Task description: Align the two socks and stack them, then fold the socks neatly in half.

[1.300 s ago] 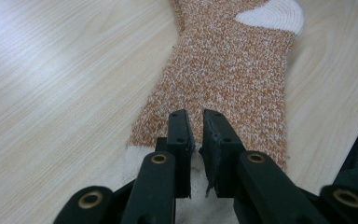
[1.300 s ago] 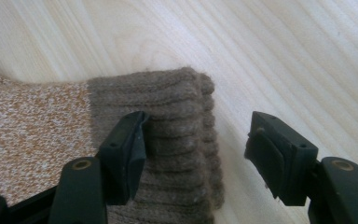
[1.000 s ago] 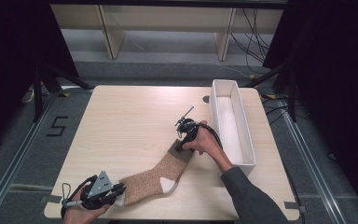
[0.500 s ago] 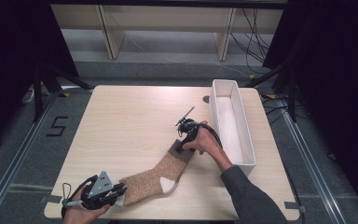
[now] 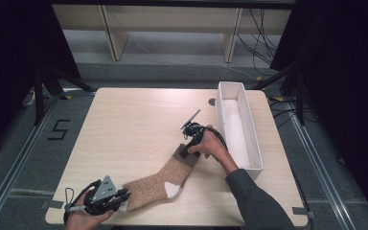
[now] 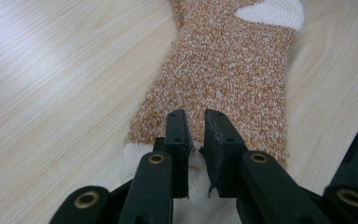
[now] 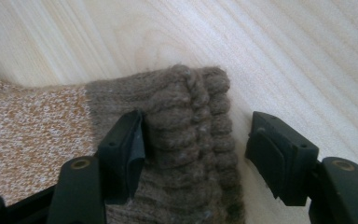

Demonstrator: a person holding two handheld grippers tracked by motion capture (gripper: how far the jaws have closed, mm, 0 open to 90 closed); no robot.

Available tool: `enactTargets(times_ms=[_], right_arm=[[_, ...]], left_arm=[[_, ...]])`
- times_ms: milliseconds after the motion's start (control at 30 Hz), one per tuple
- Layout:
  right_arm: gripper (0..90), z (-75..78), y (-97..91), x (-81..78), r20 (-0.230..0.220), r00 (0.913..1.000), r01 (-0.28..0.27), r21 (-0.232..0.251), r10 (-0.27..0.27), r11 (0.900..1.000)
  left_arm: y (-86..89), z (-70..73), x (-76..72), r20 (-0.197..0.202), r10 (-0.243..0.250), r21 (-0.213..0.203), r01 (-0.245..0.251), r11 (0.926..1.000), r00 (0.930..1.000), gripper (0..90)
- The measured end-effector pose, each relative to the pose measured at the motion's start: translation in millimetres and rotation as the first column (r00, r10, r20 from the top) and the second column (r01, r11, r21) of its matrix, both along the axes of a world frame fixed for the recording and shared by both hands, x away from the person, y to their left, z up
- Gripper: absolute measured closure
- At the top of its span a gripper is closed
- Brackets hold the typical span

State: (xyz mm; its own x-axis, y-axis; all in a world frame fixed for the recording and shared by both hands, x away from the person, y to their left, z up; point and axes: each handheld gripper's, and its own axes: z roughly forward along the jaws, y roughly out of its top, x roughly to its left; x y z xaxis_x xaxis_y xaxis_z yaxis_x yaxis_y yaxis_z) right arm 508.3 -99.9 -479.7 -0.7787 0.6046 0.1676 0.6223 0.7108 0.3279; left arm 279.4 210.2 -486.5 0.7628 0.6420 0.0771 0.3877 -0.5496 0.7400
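A brown sock point(image 5: 160, 184) lies flat across the near part of a wooden table point(image 5: 124, 124). At its left, the left gripper point(image 6: 195, 140) is clamped on the white toe. At its right, the right gripper point(image 7: 193, 140) straddles the dark ribbed cuff point(image 7: 191, 135), jaws apart, having just narrowed slightly without yet pinching it. Farther right stands a long white bin point(image 5: 251, 139). Lifting or moving the sock appears still ahead.
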Motion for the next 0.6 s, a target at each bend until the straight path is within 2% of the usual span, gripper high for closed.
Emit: enactTargets(times_ms=[33,67,167,200,267,333,367,400,467,500,567,600], right_arm=[[38.0,0.2,0.0,0.0,-0.008,1.0000,0.002,0.001,-0.002,1.0000],[39.7,0.0,-0.3,0.1,-0.013,0.9999,0.003,0.006,-0.003,1.0000],[43.8,-0.4,-1.0,0.6,-0.027,0.9996,-0.005,0.029,0.006,0.9996],[45.8,0.6,-0.3,-0.2,-0.051,0.9987,-0.002,0.055,0.005,0.9985],[46.3,0.1,0.1,0.1,-0.037,0.9993,-0.008,0.050,0.010,0.9987],[46.7,1.4,1.2,-1.8,-0.041,0.9991,0.000,0.041,0.002,0.9991],[47.0,1.2,1.4,-1.9,-0.041,0.9992,-0.001,0.042,0.003,0.9991],[47.3,1.3,1.3,-1.8,-0.048,0.9989,0.001,0.043,0.002,0.9991],[48.0,0.8,0.5,-0.9,-0.043,0.9990,-0.008,0.048,0.010,0.9988],[48.4,0.6,0.3,-0.8,-0.046,0.9989,-0.007,0.051,0.010,0.9987],[49.3,-0.1,-0.7,0.0,-0.042,0.9991,-0.006,0.043,0.008,0.9991],[51.0,0.2,-0.7,0.1,-0.054,0.9984,-0.008,0.061,0.012,0.9981]], left_arm=[[0.0,0.1,0.0,-0.001,-0.001,0.000,0.001,1.0000,1.0000,79.2],[-1.2,-0.9,-0.5,-0.003,0.013,-0.019,-0.013,0.9997,0.9999,79.3],[-0.5,-1.0,0.9,0.000,0.005,-0.009,-0.005,1.0000,1.0000,79.2],[-2.0,-1.9,-0.1,-0.003,0.012,-0.031,-0.012,0.9994,0.9999,79.2],[-2.3,-1.9,-0.4,-0.007,0.014,-0.034,-0.014,0.9993,0.9999,79.1],[-2.6,-3.0,0.2,-0.004,0.011,-0.044,-0.011,0.9990,0.9999,79.1],[-1.4,-1.7,0.0,-0.006,0.006,-0.019,-0.006,0.9998,1.0000,79.1],[-2.6,-3.2,-0.1,-0.004,0.011,-0.044,-0.011,0.9990,0.9999,79.1],[-2.6,-3.0,-0.2,-0.007,0.010,-0.041,-0.011,0.9991,0.9999,79.1],[-1.5,-2.2,0.1,-0.009,0.003,-0.023,-0.003,0.9997,1.0000,79.1],[-2.3,-2.5,-0.4,-0.008,0.014,-0.035,-0.014,0.9993,0.9999,79.0],[-2.4,-2.4,-0.2,-0.008,0.013,-0.036,-0.013,0.9993,0.9999,78.8]])
